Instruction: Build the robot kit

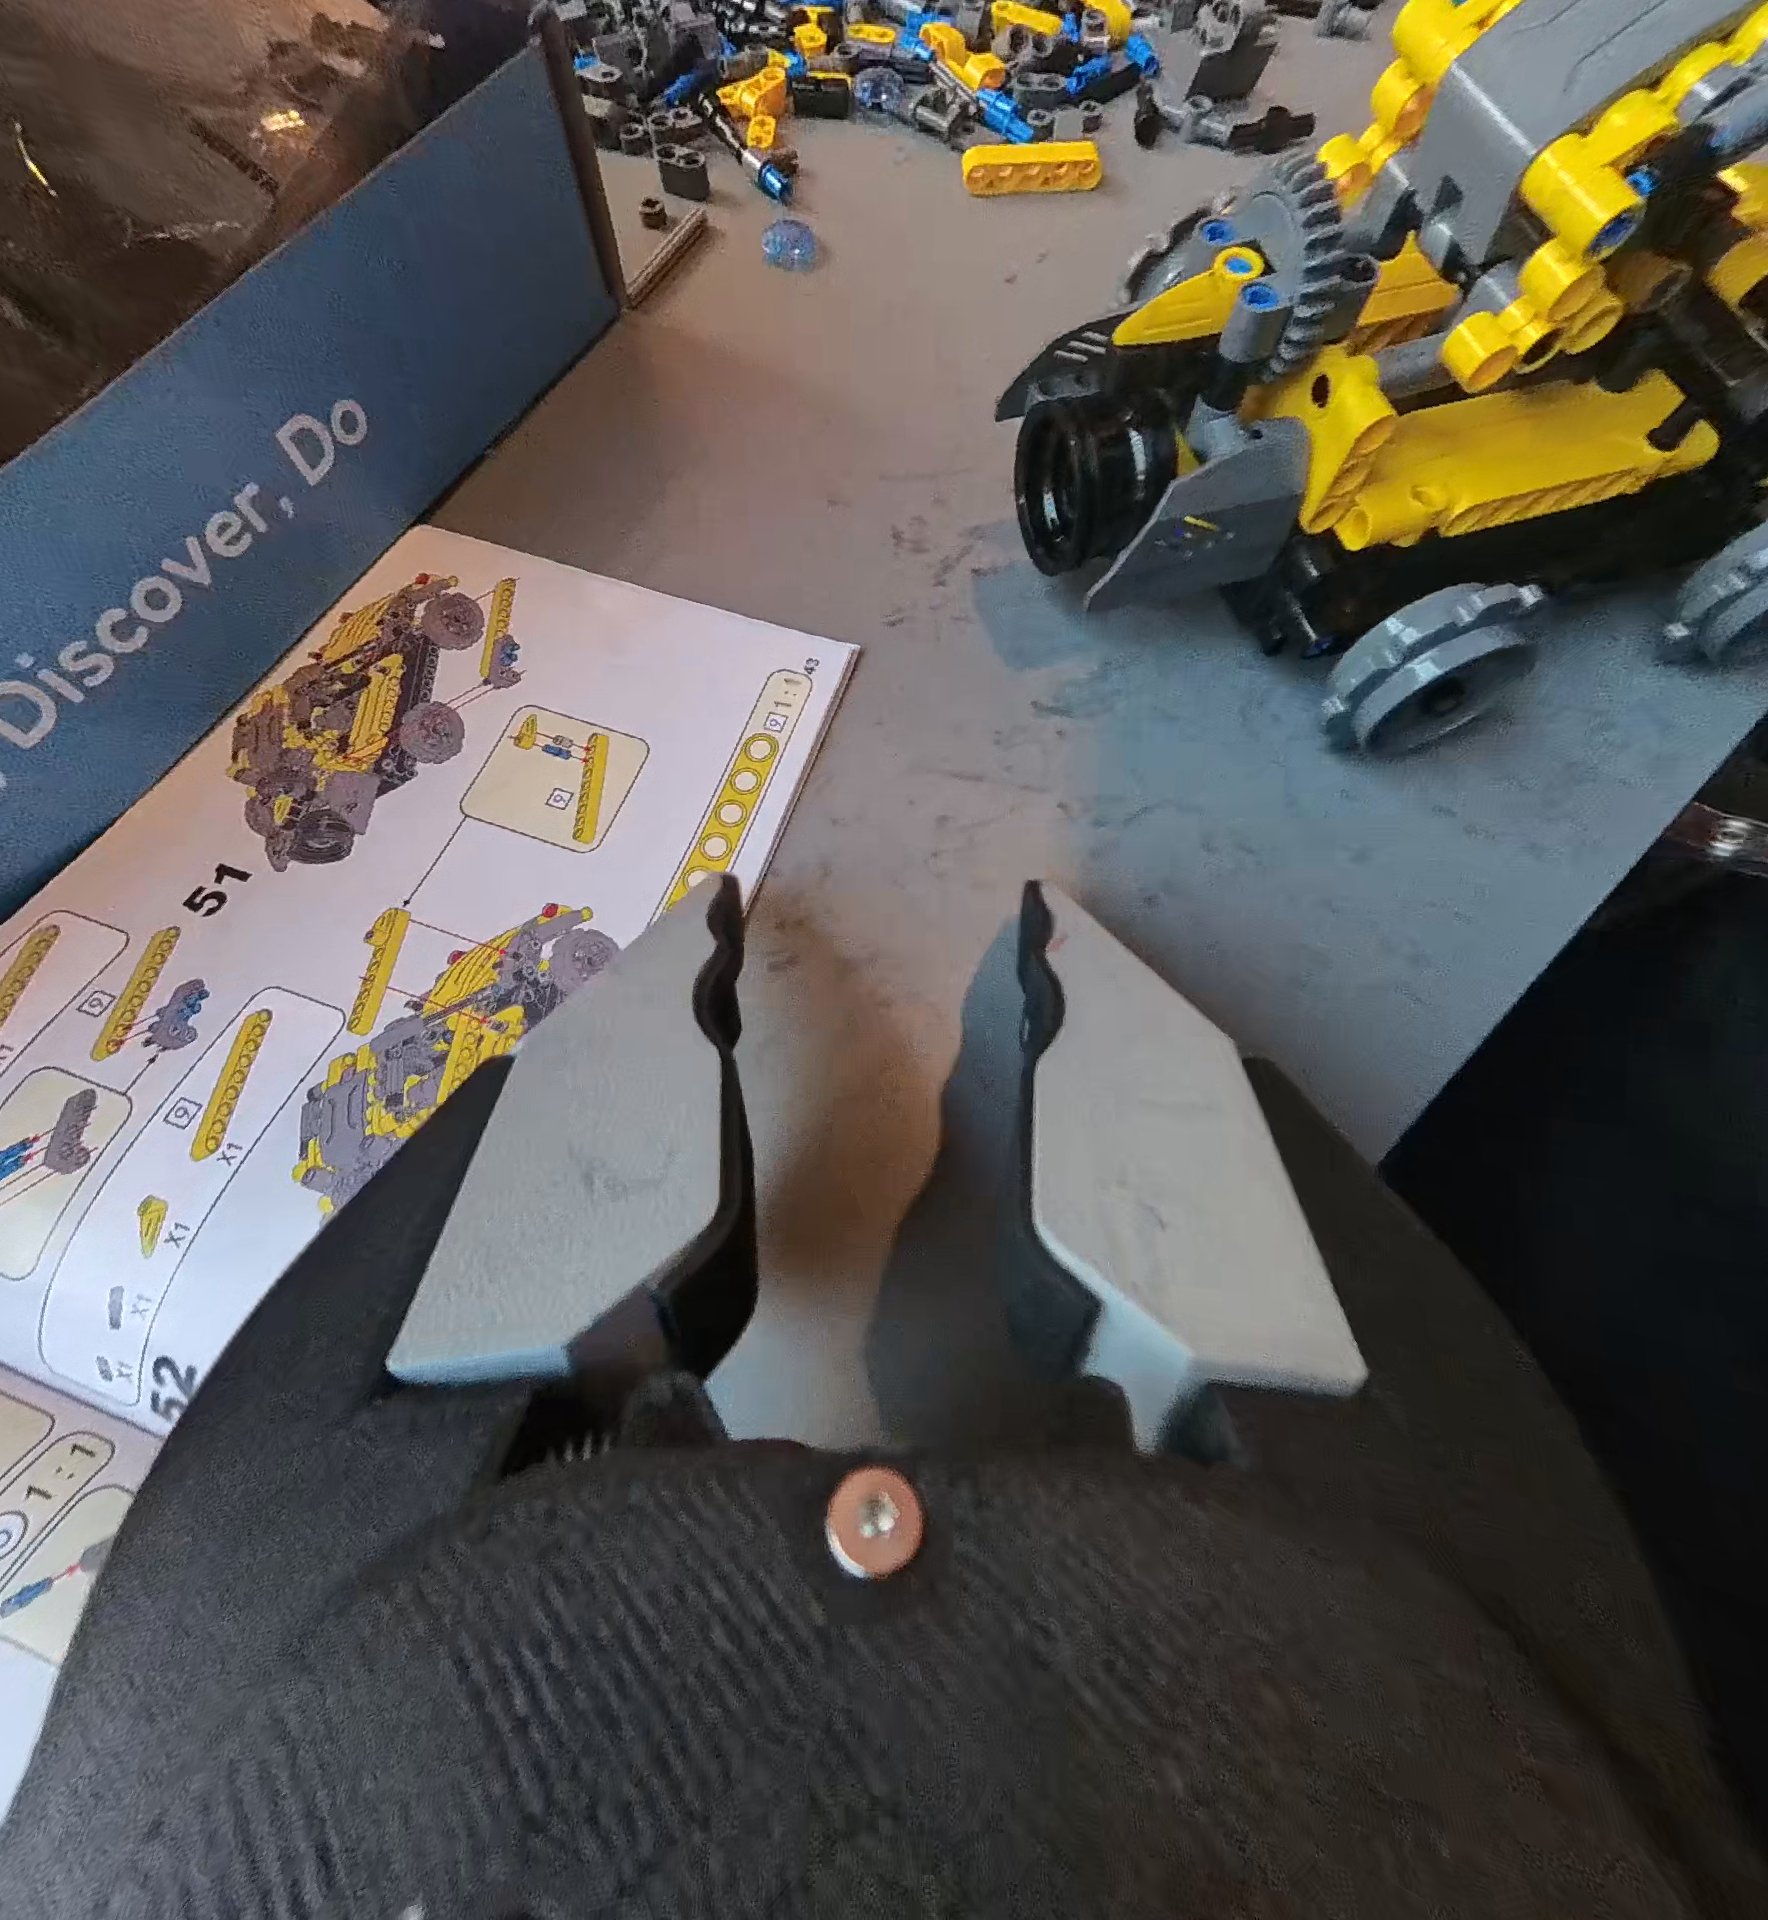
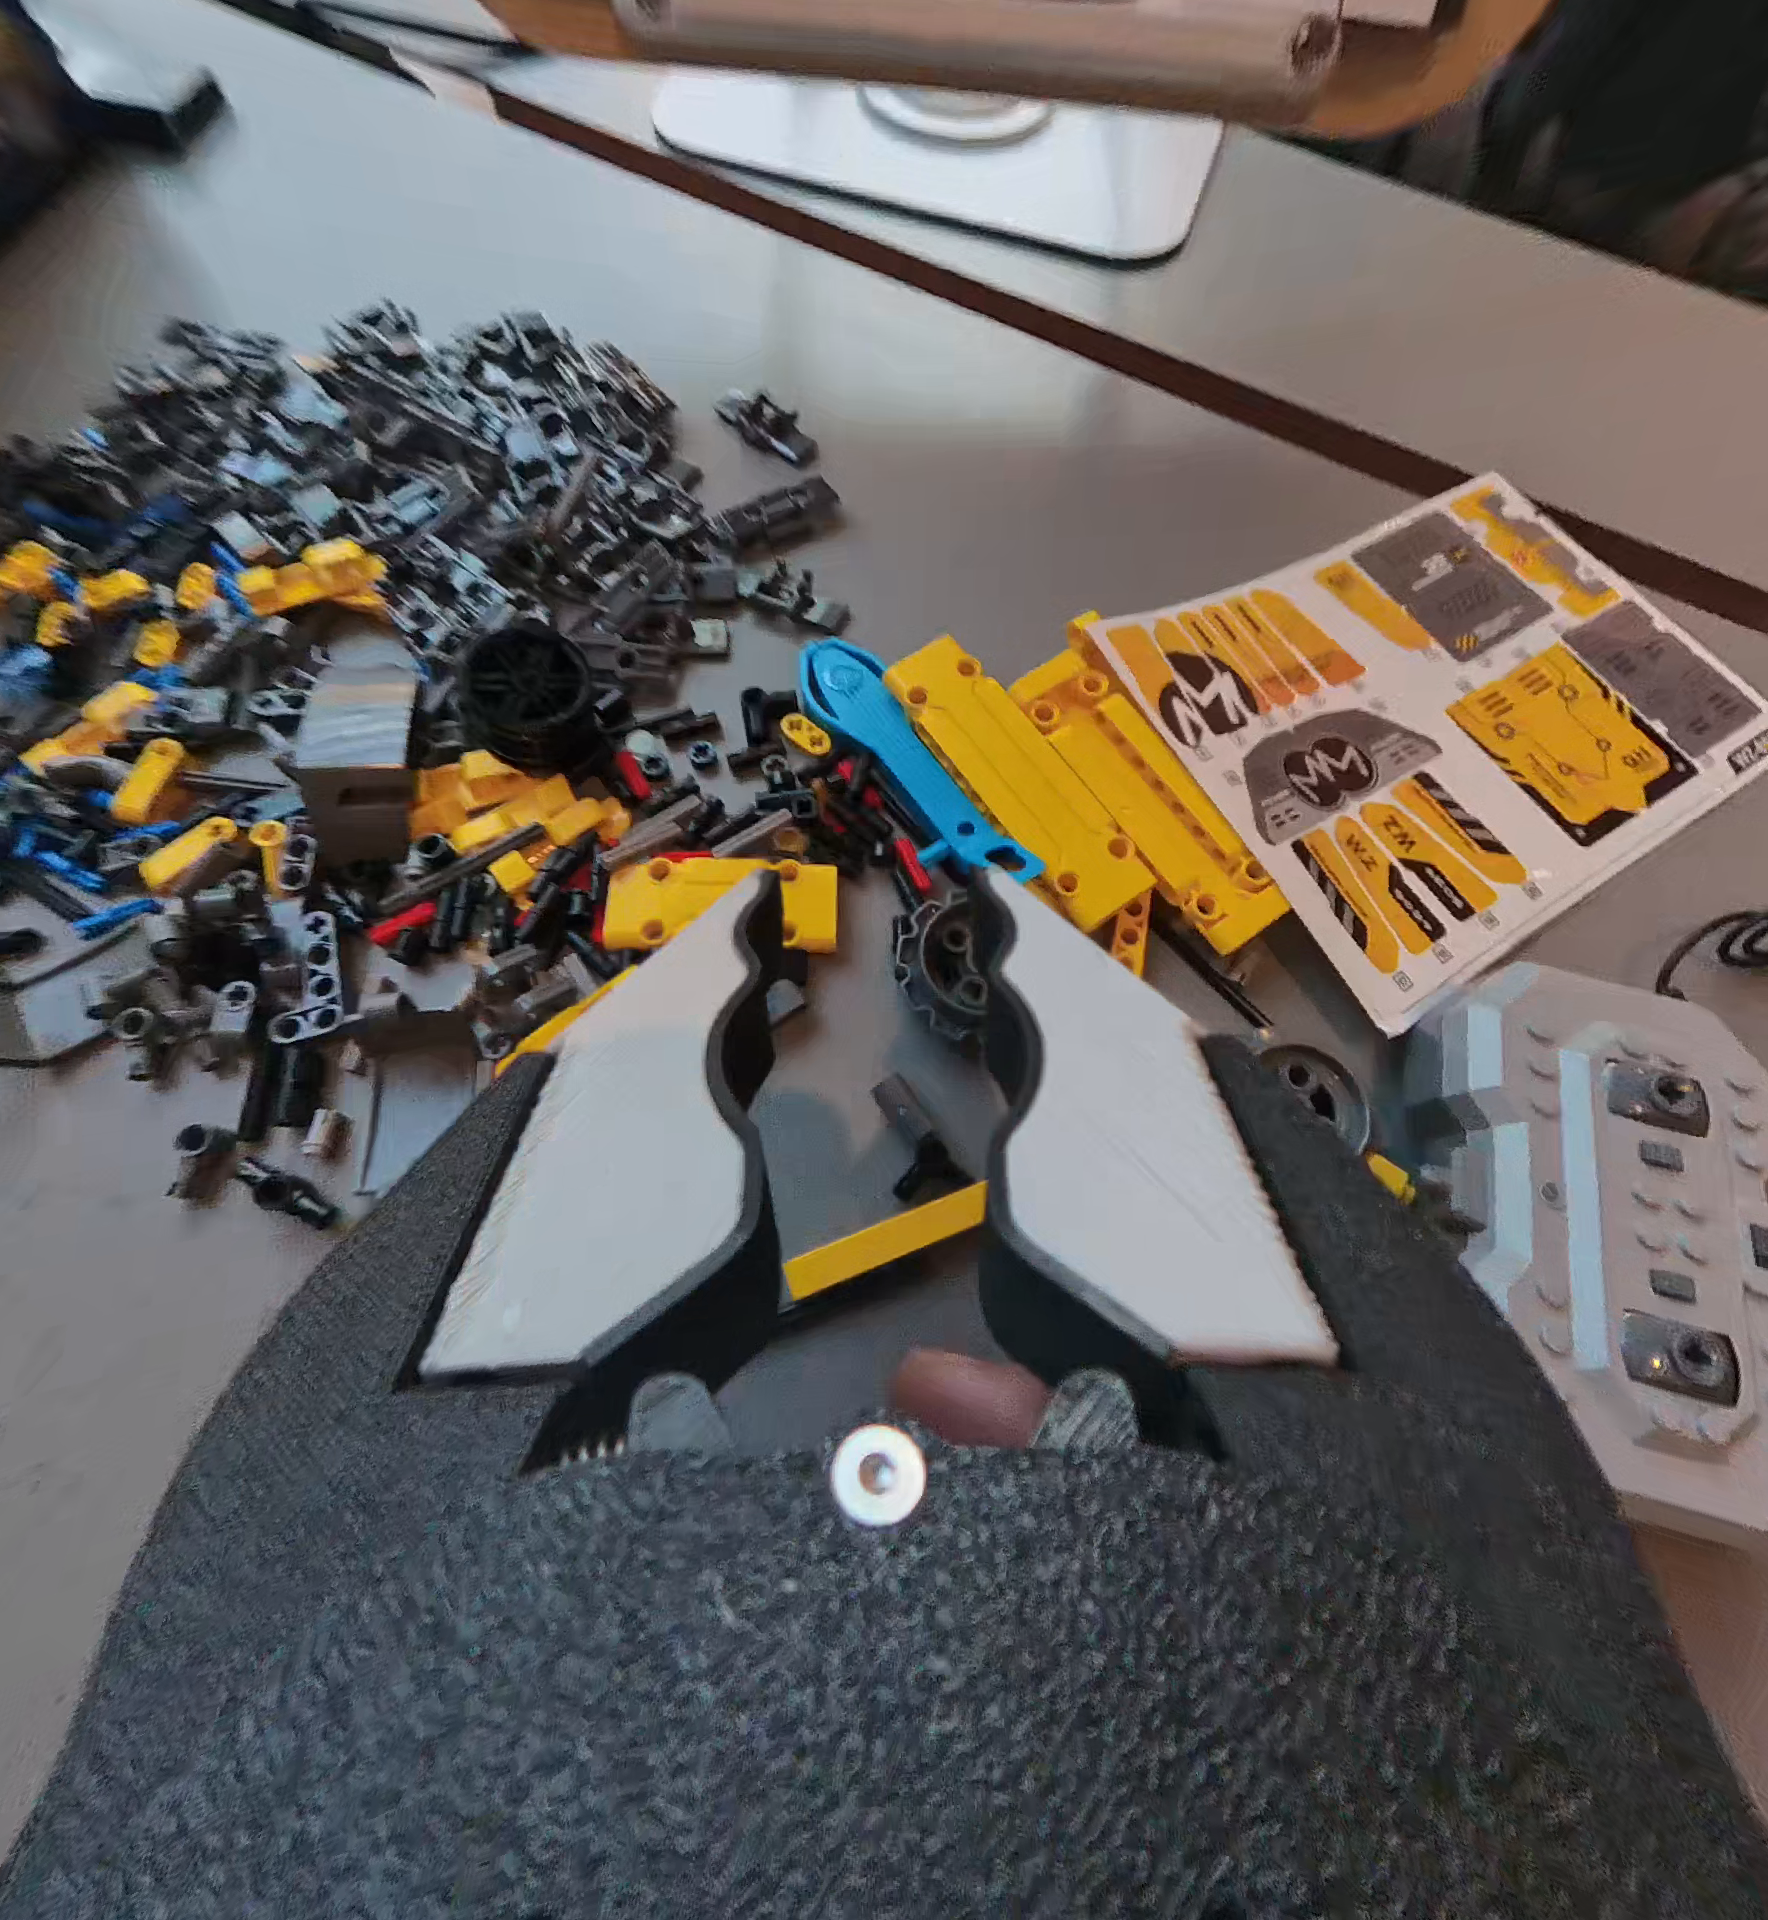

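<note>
Left wrist view shows the left gripper (image 1: 880, 899) released, its grey-and-black fingers spread with nothing between them, hovering over a bare, scuffed patch of the grey tabletop (image 1: 963, 499). Just beside its left finger lies an open white instruction booklet (image 1: 423, 883) with printed building steps, and behind the booklet stands a dark blue cardboard box wall (image 1: 236, 488) with pale lettering. Ahead and to the right, well apart from the fingertips, sits a partly built yellow, grey and black brick vehicle (image 1: 1462, 416) with grey wheel hubs; loose small parts (image 1: 859, 83) are scattered at the far edge. Right wrist view shows the right gripper (image 2: 880, 883) also released and empty, poised low over a wide pile of loose black, grey, yellow and blue plastic building pieces (image 2: 340, 727). A black gear-like piece (image 2: 947, 961) sits just by its right fingertip, and a flat yellow panel (image 2: 714, 899) by the left one. A long blue plastic tool (image 2: 890, 748), yellow beams (image 2: 1067, 790), a printed sticker sheet (image 2: 1431, 748) and a grey studded block (image 2: 1628, 1247) lie to the right.
</note>
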The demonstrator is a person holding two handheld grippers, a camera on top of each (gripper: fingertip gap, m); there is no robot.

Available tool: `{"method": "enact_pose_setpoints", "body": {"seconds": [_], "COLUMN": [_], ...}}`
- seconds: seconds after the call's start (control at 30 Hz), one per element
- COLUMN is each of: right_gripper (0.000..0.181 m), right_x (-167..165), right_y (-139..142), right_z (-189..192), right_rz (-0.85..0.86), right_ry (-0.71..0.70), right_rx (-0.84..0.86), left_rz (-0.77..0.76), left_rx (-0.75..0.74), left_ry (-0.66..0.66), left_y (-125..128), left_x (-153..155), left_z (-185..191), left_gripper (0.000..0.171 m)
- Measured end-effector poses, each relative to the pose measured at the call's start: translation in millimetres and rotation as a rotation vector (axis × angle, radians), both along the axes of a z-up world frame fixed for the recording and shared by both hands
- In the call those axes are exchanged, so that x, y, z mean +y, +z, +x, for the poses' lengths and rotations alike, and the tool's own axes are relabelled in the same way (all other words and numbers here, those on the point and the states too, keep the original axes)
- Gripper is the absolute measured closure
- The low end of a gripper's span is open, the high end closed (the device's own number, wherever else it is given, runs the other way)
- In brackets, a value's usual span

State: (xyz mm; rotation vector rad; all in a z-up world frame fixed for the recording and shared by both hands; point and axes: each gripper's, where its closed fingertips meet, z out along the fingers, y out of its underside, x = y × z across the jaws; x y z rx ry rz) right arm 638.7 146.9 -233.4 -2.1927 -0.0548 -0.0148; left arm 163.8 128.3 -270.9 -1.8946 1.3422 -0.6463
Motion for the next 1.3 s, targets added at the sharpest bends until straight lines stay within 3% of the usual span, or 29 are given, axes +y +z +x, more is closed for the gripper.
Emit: {"method": "enact_pose_setpoints", "body": {"seconds": [0.17,0.27,0.43,0.7,1.03,1.13,1.3], "right_gripper": [0.154,0.177,0.176,0.173,0.16,0.169,0.164], "right_x": [16.8,26.5,43.3,51.3,44.3,43.6,46.6], "right_y": [-12.5,-18.0,-28.1,-40.0,-49.7,-52.2,-49.3], "right_z": [-11.0,-14.9,-37.8,-57.0,-52.7,-56.2,-51.6], "right_rz": [-0.073,-0.119,-0.172,-0.247,-0.298,-0.296,-0.274], "right_ry": [0.001,0.041,0.124,0.144,0.17,0.204,0.213], "right_rx": [-0.012,-0.013,0.065,0.074,-0.022,-0.031,-0.12], "left_rz": [0.022,0.022,-0.04,-0.042,-0.072,-0.076,-0.081], "left_rx": [-0.02,-0.033,-0.08,-0.127,-0.142,-0.146,-0.15], "left_ry": [-0.028,-0.065,-0.11,-0.156,-0.168,-0.172,-0.183], "left_y": [3.6,5.2,9.4,16.0,17.3,17.7,18.0], "left_x": [-3.8,-8.8,-14.8,-21.3,-22.7,-23.3,-24.9], "left_z": [1.2,2.6,3.7,4.0,4.2,4.2,4.3], "left_gripper": [0.121,0.123,0.119,0.123,0.126,0.128,0.13]}}
